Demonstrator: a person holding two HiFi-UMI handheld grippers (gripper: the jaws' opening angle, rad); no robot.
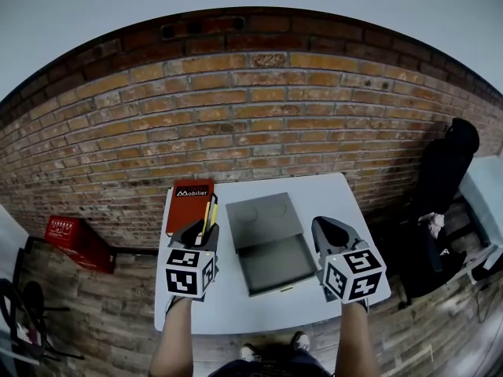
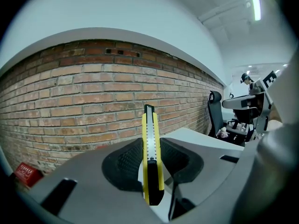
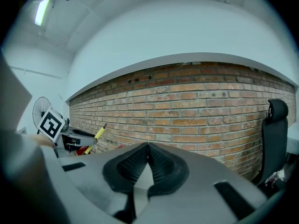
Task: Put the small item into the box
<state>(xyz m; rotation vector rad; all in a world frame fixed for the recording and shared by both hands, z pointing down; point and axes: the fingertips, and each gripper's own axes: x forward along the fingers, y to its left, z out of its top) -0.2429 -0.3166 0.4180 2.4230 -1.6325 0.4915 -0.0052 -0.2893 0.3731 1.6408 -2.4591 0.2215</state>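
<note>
So the small item here is a slim yellow-and-black snap-off utility knife (image 2: 150, 143), and it's already pinched in the left hand-held gripper (image 1: 202, 230). The jaws are clamped on its lower body, and most of the length sticks out past the tips. In the left gripper view its long axis runs straight along the jaws, with the yellow sides and the grey ridged strip down the middle facing the camera. From the head view it points up and toward the far brick wall, leaning a little right.

What matters for the next move is that the flat grey open box (image 1: 275, 264) sits just to the right of that gripper on the white worktop (image 1: 236, 312), between the two hands. Its shallow tray is on the near side and the lid part lies on the far side. The move is probably a short carry to the right and then down into the tray, likely laying the knife flat since the tray looks shallow.

The right hand-held gripper (image 1: 324, 225) is at the box's right edge with its jaws pressed together and nothing in them. A red hardcover book (image 1: 189, 206) lies just beyond the left gripper, at the far left of the worktop.
</note>
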